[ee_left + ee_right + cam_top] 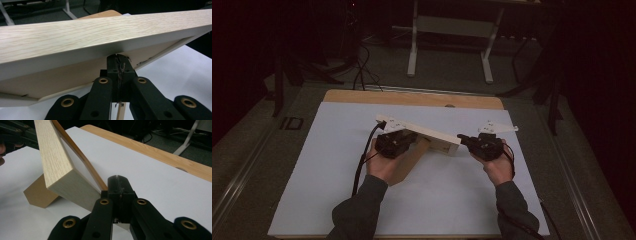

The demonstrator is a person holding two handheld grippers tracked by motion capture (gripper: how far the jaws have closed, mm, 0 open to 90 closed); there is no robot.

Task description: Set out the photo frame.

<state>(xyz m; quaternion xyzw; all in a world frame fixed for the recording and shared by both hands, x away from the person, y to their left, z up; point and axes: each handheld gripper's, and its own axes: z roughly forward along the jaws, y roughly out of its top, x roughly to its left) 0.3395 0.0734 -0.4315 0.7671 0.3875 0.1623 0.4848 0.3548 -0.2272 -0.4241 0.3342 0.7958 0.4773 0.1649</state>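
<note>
A pale wooden picture frame [424, 132] stands tilted near the middle of the white sheet [327, 165], running from about ten o'clock down toward four o'clock in the high view. Its brown back stand [409, 165] juts out at six o'clock and rests on the sheet. In the left gripper view the frame's broad oak-grain edge [95, 35] crosses the whole picture above the jaws, with its lighter back panel [62, 80] below. In the right gripper view the frame's end [67, 187] rises at eleven o'clock and the stand [40, 195] sits at nine o'clock on the sheet.

The left gripper [399, 140] sits against the frame's near side around its middle; its jaws are pressed together, tips touching the frame's lower rim [117, 56], with nothing between them. The right gripper [469, 141] lies at three o'clock of the frame, just beside its end; its jaws are likewise closed on nothing [117, 180].

Beyond the sheet, the wooden tabletop [412, 97] shows at twelve o'clock, and a white desk frame [452, 30] stands farther back.
</note>
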